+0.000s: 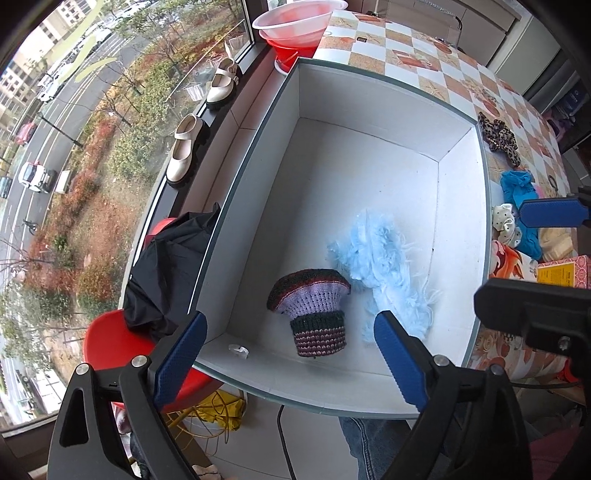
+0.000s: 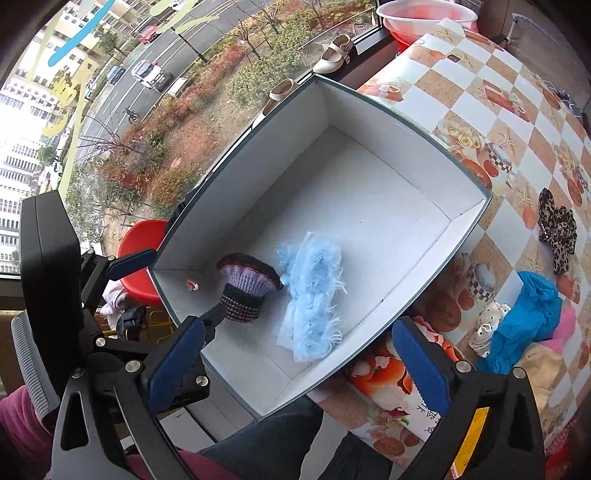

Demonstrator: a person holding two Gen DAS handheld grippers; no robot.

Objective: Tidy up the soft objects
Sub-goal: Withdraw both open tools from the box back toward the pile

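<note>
1. The left hand-held gripper (image 1: 290, 356) points straight down over the near end of the box (image 1: 369, 155); its blue pads stand wide apart with nothing between them.
2. The right hand-held gripper (image 2: 295, 365) hangs over the near rim of the box, pads likewise spread wide and empty.
3. The white box sits on the desk (image 1: 406, 55), which wears a checkered, flower-printed cloth. Its open top faces up.
4. On the box floor lies a knitted piece (image 1: 310, 314) in lilac with dark striped bands, toward 6 o'clock in the left wrist view.
5. Just beside it, at its 2 o'clock, lies a fluffy light-blue piece (image 1: 384, 269); the two touch at one edge.
6. A small clear scrap (image 1: 238, 350) lies in the box's near corner, at 8 o'clock of the knitted piece.
7. Outside the box, on the desk at 3 o'clock, soft things wait in a loose group: a leopard-print scrunchie (image 1: 498, 136), a bright blue cloth (image 1: 517, 184), and a white dotted piece (image 1: 506, 221).
8. In the right wrist view the same blue cloth (image 2: 528, 317) lies at 4 o'clock of the box, with the scrunchie (image 2: 557, 229) beyond it.
9. Two cream shoes (image 1: 184, 147) stand on the window ledge at 10 o'clock, and stacked basins (image 1: 295, 26) at 12 o'clock.
</note>
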